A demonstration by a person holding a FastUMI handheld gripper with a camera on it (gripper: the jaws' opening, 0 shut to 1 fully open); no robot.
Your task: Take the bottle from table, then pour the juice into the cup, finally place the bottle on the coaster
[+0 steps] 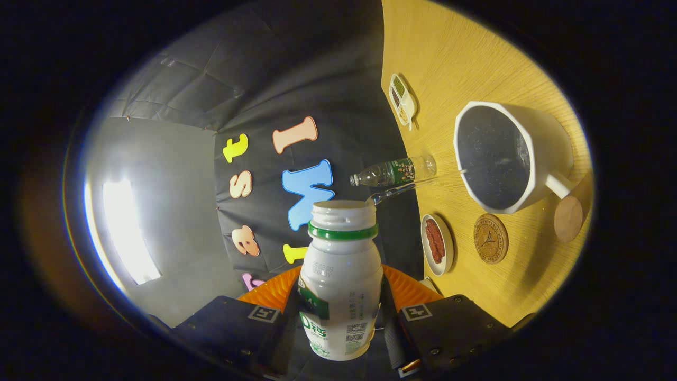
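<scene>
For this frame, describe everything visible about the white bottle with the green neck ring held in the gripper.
The white plastic bottle with a green neck ring sits between the gripper's two fingers, which press on its lower body from both sides. Its cap is off, leaving a threaded white mouth open. A green and white printed label wraps the body. The view is rolled sideways, so the wooden table stands at the bottle's side, and the mouth points past the large white cup with a handle rather than into it. The contents are hidden.

Glossy plastic bottle, wood-grain table, cork-like coaster.
</scene>
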